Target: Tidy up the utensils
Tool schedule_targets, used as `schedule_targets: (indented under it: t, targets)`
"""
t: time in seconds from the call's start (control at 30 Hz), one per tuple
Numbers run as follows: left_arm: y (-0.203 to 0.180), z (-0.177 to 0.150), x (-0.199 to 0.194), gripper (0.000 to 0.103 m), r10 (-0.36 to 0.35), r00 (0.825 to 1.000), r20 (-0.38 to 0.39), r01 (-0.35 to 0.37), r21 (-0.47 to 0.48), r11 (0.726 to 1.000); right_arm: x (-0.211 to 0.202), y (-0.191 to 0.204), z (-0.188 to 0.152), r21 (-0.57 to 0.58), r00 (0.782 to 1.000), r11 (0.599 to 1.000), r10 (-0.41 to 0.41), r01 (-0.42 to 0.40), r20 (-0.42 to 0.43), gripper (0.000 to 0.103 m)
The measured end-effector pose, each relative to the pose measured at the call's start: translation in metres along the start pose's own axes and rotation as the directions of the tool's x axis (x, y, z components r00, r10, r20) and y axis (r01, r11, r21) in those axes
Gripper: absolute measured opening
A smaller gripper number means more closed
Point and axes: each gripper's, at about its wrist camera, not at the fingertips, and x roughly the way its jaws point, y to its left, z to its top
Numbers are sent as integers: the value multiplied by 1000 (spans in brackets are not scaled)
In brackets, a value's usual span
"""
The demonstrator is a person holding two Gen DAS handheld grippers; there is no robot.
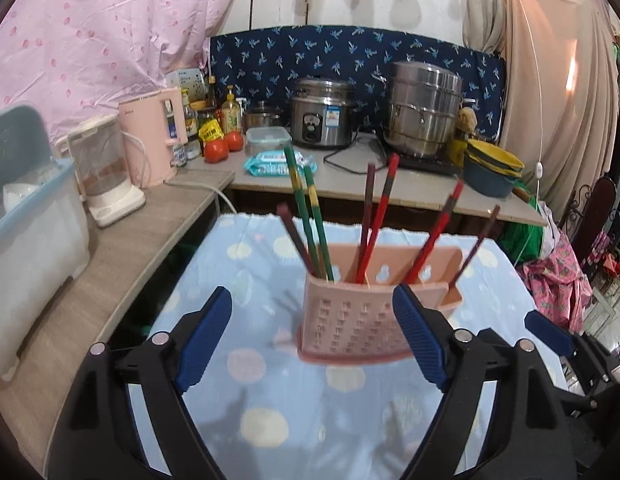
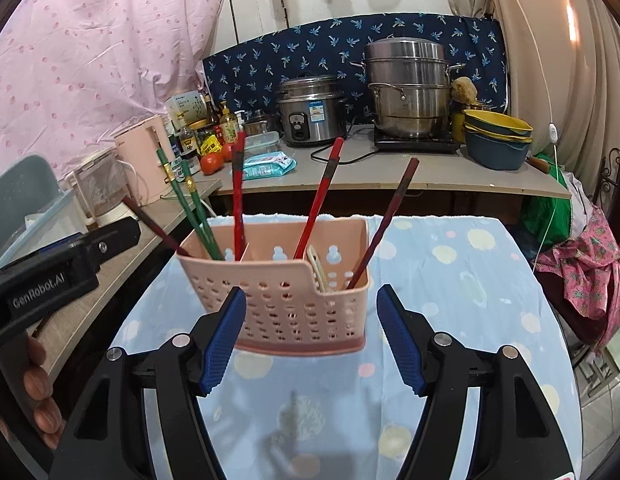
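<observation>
A pink perforated utensil holder (image 1: pixel 350 316) stands on the blue dotted cloth (image 1: pixel 269 400). It holds two green chopsticks (image 1: pixel 310 216), several red ones (image 1: pixel 380 216) and dark ones (image 1: pixel 476 244). My left gripper (image 1: pixel 312 336) is open and empty, just in front of the holder. In the right wrist view the holder (image 2: pixel 293 300) sits just ahead of my right gripper (image 2: pixel 311 336), which is open and empty. Green chopsticks (image 2: pixel 191 208) lean in its left compartment, red ones (image 2: pixel 320 196) in the middle. The right gripper's tip (image 1: pixel 550 332) shows at the right in the left wrist view.
A counter behind holds a rice cooker (image 1: pixel 322 114), a steel steamer pot (image 1: pixel 424 108), stacked bowls (image 1: pixel 494 170), tomatoes (image 1: pixel 223 146), a wipes pack (image 1: pixel 275 162) and bottles. At left stand a pink kettle (image 1: pixel 153 136), a blender (image 1: pixel 103 172) and a plastic bin (image 1: pixel 25 240).
</observation>
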Motion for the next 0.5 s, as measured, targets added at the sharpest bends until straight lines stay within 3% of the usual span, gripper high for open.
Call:
schedule_targets:
  t: [0.3, 0.5]
  targets:
    - [4, -31, -12, 91, 17, 999, -42, -17, -6, 1000, -22, 6, -25, -26, 1000, 999, -27, 26, -14, 72]
    - [3, -45, -20, 94, 29, 998, -56, -28, 12, 1000, -32, -2, -38, 27, 999, 999, -24, 25, -37, 85]
